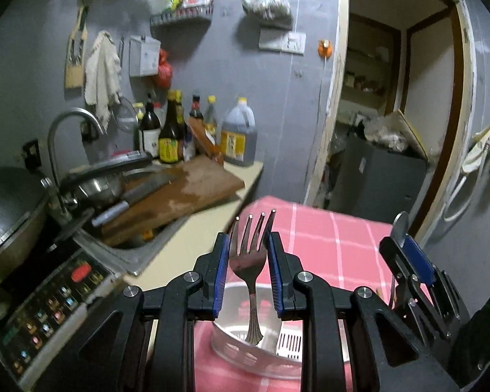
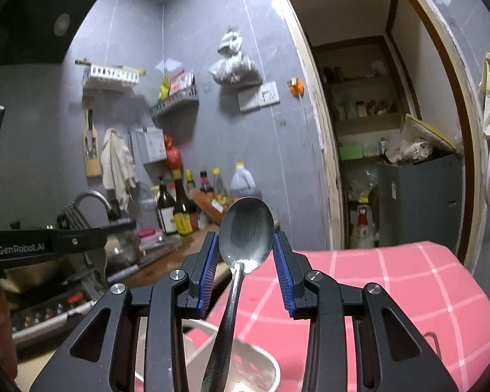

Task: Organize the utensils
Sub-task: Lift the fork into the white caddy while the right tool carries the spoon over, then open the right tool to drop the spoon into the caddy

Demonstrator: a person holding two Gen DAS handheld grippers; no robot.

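At the bottom centre of the left wrist view, the left gripper is clamping a fork by its head, tines pointing up and handle hanging down over a perforated metal holder that is standing on the pink checked cloth. In the right wrist view, the right gripper is pinching a spoon at the bowl, low in the frame's centre, its handle dropping toward a white holder at the bottom edge; whether the handle tip is already inside is hard to tell. Both utensils seem to be at the placing step, lifted and lined up above their containers. The next move is probably lowering each one handle-first until it is seated, then spreading the jaws; keeping the handles inside the rims will matter, since a slanted spoon could catch the edge.
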